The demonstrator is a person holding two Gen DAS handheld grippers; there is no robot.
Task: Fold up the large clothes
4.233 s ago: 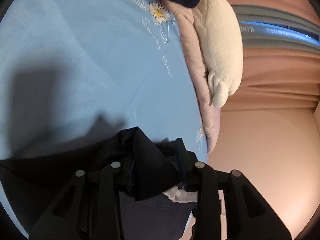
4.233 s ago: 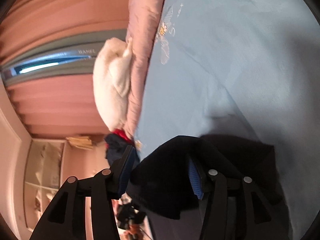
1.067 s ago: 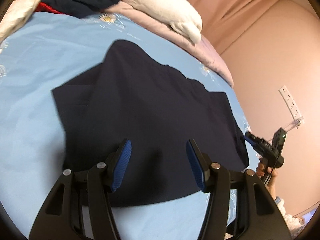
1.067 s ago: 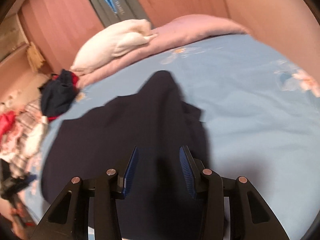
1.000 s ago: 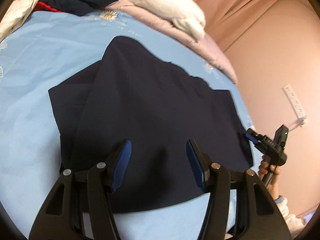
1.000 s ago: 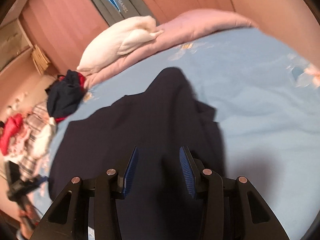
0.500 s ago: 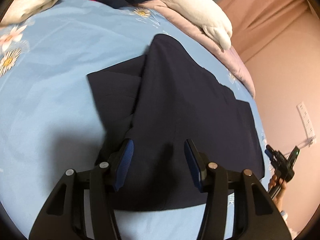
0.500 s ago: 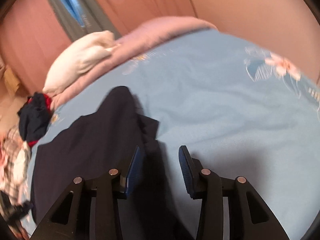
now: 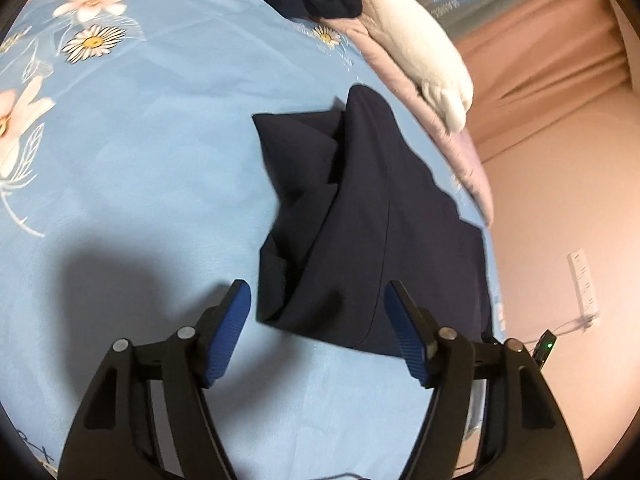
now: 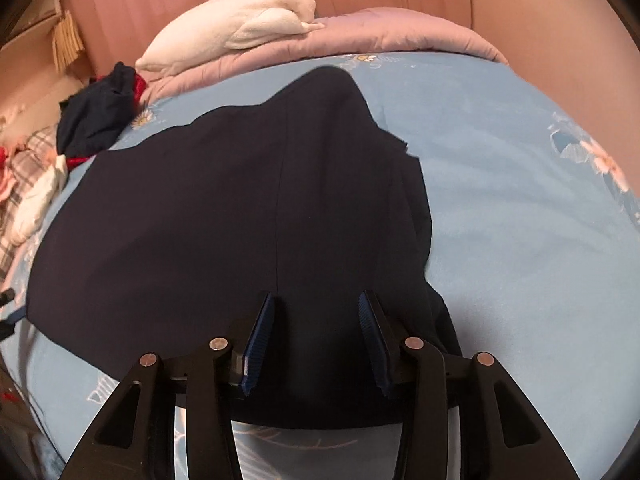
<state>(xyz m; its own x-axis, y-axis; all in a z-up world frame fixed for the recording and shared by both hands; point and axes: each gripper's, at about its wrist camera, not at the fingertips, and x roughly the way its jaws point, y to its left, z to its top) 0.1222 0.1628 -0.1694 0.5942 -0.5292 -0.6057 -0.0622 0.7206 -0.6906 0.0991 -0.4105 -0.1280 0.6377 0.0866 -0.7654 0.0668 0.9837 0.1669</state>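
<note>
A large dark navy garment (image 9: 372, 216) lies spread on the light blue floral bed sheet (image 9: 140, 168), with one side folded over itself. It also fills the middle of the right wrist view (image 10: 240, 216). My left gripper (image 9: 318, 312) is open and empty, hovering above the garment's near edge. My right gripper (image 10: 316, 320) is open and empty, just above the garment's near hem.
A white pillow (image 10: 240, 36) and a pink quilt (image 10: 380, 36) lie along the far edge of the bed. A pile of dark, red and plaid clothes (image 10: 92, 112) sits at the far left. Pink curtains and a wall with a socket strip (image 9: 584, 284) border the bed.
Both grippers, earlier shut on the garment and holding it up, have let it go onto the sheet and opened. The left gripper has swung left and opened wider; the right has drawn back over the hem.
</note>
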